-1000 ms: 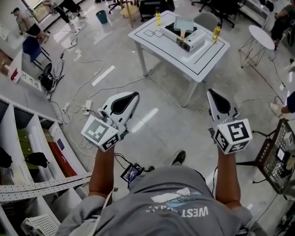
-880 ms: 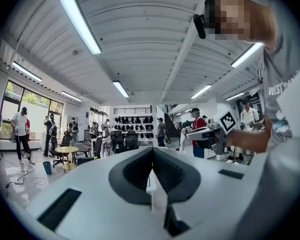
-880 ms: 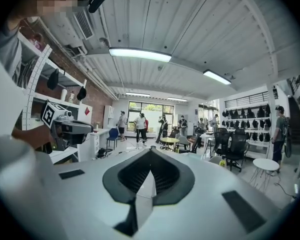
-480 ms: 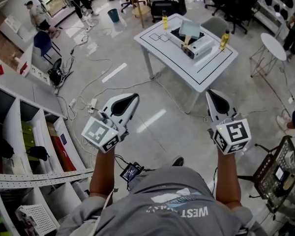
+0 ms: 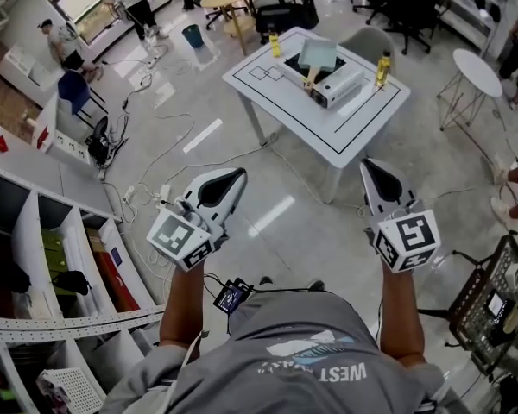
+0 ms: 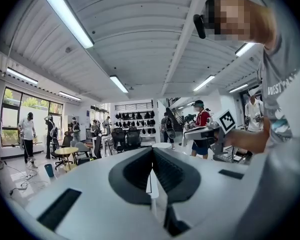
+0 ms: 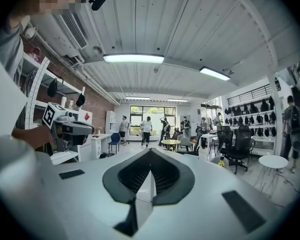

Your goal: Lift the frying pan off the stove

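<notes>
Both tools are pressed together with nothing between them. The left tool (image 5: 238, 173) and right tool (image 5: 368, 163) hang over the grey floor (image 5: 285, 222), well short of the white, black-lined counter (image 5: 276, 80). The pale teal frying pan (image 5: 318, 54) sits on the white box-shaped stove (image 5: 341, 84) there, ahead and between the two tools (a little nearer the right, by my reading). Its wooden handle (image 5: 312, 76) seems to point back toward the person. The grey shirt (image 5: 311, 352) reads "WEST"; the rest is illegible.
</notes>
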